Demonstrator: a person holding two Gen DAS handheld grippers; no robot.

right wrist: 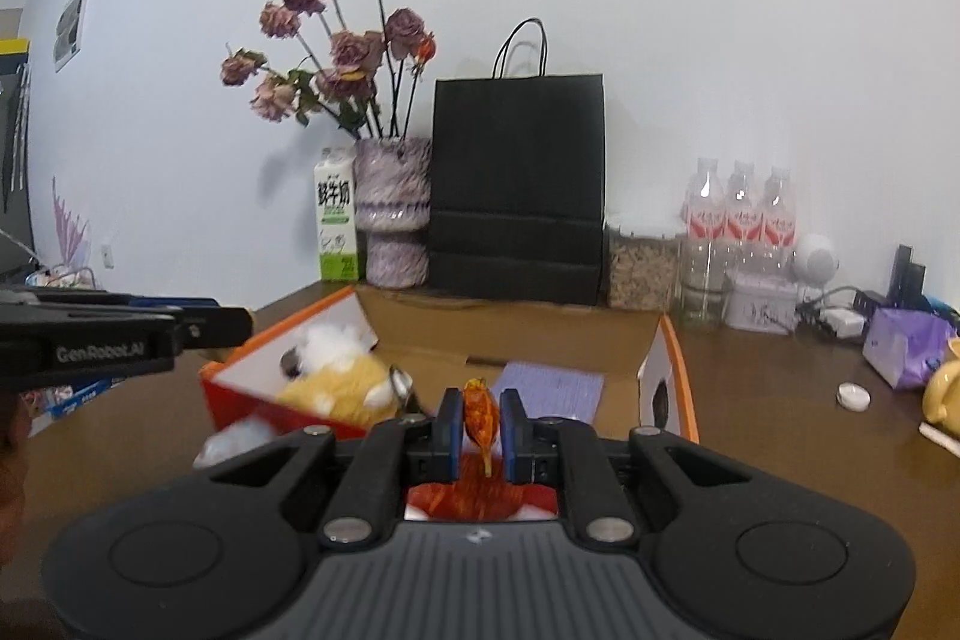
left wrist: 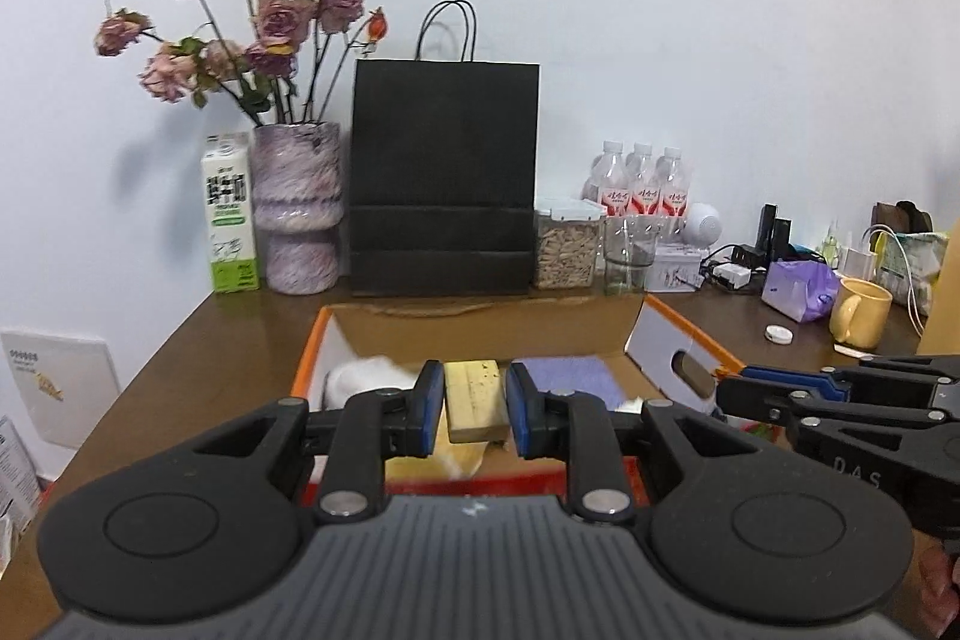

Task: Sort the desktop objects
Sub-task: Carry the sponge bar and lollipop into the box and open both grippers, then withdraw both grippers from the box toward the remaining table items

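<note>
Nearest, my left gripper (left wrist: 474, 409) is clamped on a pale yellow rectangular block (left wrist: 473, 400), its blue pads pressing both long sides. My right gripper (right wrist: 480, 421) is pinched nearly closed on a small orange crinkled wrapped sweet (right wrist: 479, 412), whose twisted tail hangs below the pads. Both loads are carried above the open cardboard box with orange edges (left wrist: 309, 346), which sits on the brown wooden tabletop (left wrist: 198, 370). Inside it lie a yellow and white plush toy (right wrist: 342, 382) at the left and a lilac flat pad (right wrist: 555, 382) on the floor towards the right.

The step in hand, I judge, is transport: two items gripped and brought over the box. The next move calls for lowering each into a free patch of the box floor, clear of the plush toy, before parting the pads.

Beyond stand a black paper carrier bag (left wrist: 444, 172), a mottled purple vase of dried roses (left wrist: 297, 208) and a green and white milk carton (left wrist: 231, 214) against the wall.
</note>
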